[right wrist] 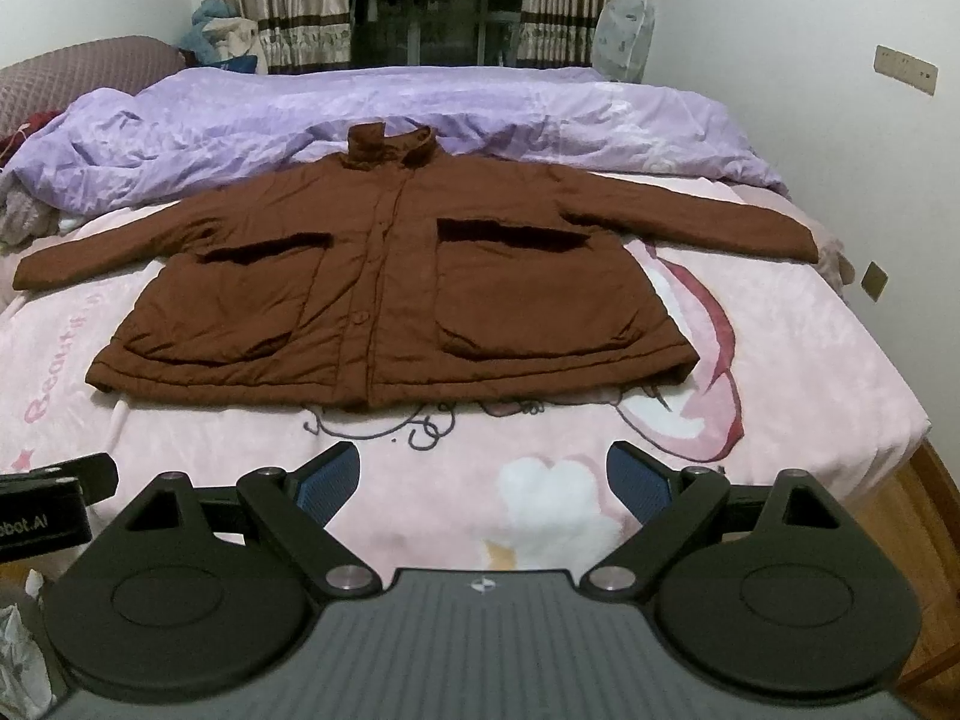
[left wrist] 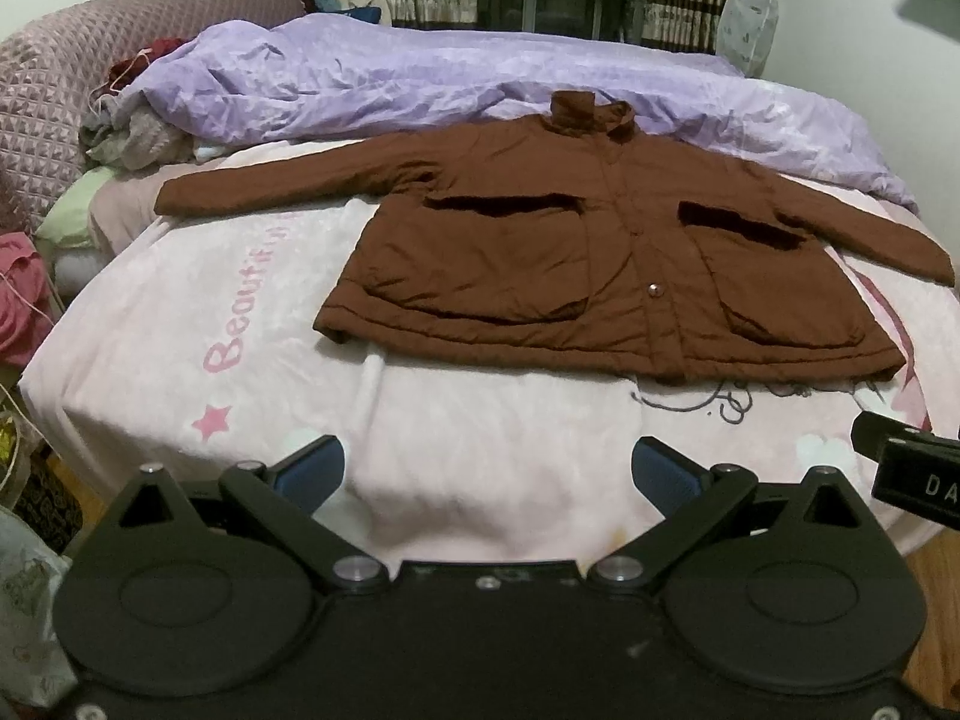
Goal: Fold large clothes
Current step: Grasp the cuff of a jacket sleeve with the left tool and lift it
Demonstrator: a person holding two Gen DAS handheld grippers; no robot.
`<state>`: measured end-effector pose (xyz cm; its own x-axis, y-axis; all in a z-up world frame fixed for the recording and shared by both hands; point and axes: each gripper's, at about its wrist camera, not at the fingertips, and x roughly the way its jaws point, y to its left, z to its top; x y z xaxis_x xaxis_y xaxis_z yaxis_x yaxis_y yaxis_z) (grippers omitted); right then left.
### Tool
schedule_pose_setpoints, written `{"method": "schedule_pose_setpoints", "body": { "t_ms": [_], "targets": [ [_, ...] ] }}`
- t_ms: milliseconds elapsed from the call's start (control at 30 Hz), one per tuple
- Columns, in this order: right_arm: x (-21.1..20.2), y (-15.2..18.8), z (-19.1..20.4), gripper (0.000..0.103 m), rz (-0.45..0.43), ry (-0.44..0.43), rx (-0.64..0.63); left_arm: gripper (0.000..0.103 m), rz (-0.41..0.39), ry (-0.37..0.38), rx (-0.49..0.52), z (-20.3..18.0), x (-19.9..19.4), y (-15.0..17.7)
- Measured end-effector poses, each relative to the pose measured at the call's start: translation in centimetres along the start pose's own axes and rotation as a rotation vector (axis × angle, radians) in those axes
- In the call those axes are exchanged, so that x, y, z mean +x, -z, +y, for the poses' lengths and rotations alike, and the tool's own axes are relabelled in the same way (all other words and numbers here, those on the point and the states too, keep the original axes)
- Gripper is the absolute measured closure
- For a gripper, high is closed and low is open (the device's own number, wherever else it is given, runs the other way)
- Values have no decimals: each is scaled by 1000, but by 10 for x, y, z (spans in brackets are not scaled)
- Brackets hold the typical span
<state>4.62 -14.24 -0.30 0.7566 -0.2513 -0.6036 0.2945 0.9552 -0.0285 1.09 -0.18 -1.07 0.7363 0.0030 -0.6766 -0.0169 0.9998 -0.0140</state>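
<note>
— Closest to the lens, what did the left gripper (left wrist: 489,471) look like?

— Both black arms were spread wide, the blue pads (left wrist: 309,471) far apart, nothing between them. It hung over the near edge of the pink blanket (left wrist: 180,372), not touching it.

— And the right gripper (right wrist: 483,474)?

— Same story: spread wide and holding nothing, over the near blanket edge. Each one showed at the edge of the other's view, so they were side by side.

— Where was the jacket (left wrist: 600,264)?

— Ahead of both tools, well apart from the fingertips, with bare blanket between. It lay flat, front side up, hem toward the grippers and collar (right wrist: 390,147) pointing away. From the left gripper it sat ahead and a little right; from the right gripper, ahead and a little left.

— Sleeves?

— Both stretched straight out to either side. Two patch pockets (right wrist: 516,294) showed on the front, and a snap (left wrist: 654,288) on the placket near the hem.

— Beyond it?

— Just past the collar lay a rumpled purple quilt (right wrist: 300,120), touching the collar. Further left of it was a quilted headboard (left wrist: 90,60) with loose clothes (left wrist: 132,132) heaped beside it. Farthest off were curtains (right wrist: 288,6) around a dark window.
</note>
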Motion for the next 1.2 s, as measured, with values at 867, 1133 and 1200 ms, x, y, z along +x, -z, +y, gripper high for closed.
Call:
{"method": "schedule_pose_setpoints", "body": {
  "t_ms": [867,1133,1200],
  "targets": [
    [160,-139,18,0,-99,-53,-42,2,-122,-113,-588,252,211,-150],
    [226,-169,34,0,-68,-89,-26,29,-139,-207,-808,353,299,-189],
    [238,-176,35,0,-53,-104,-2,47,-140,-178,-879,374,319,-194]
  ]
}}
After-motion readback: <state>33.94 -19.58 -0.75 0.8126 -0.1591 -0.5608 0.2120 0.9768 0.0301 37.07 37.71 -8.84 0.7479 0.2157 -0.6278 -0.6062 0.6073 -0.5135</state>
